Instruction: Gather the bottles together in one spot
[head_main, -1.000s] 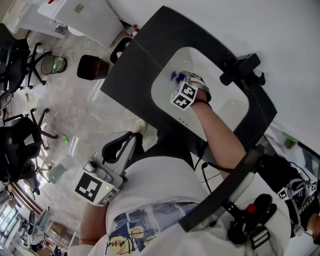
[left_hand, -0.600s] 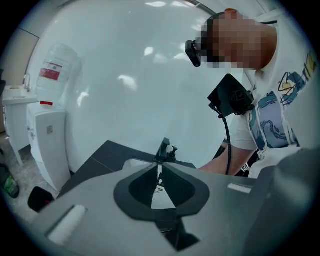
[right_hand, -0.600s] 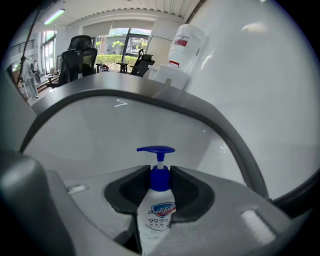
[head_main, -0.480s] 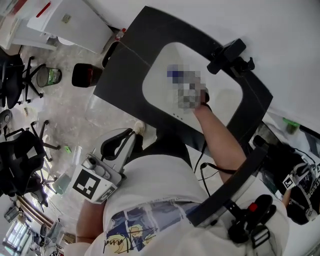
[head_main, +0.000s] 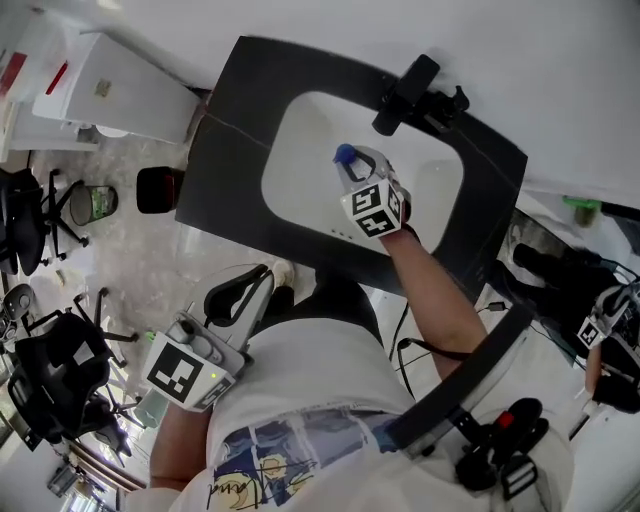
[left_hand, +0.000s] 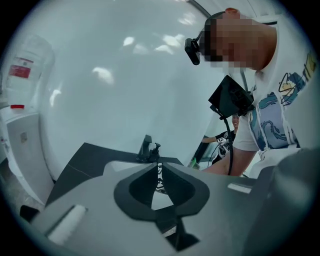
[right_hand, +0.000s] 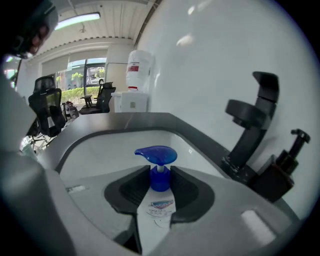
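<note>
Now my right gripper (head_main: 352, 163) clamps a blue-pump bottle (right_hand: 156, 167) by its neck, above the sink (head_main: 300, 160). It is probably light, slick plastic. My left gripper (left_hand: 159, 175) is closed, empty.

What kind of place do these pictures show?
Probably a washroom or pantry corner of an office: a white sink set in a dark counter, a black faucet behind it, and office chairs nearby.

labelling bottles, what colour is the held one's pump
Blue pump on bottle; right gripper view.
</note>
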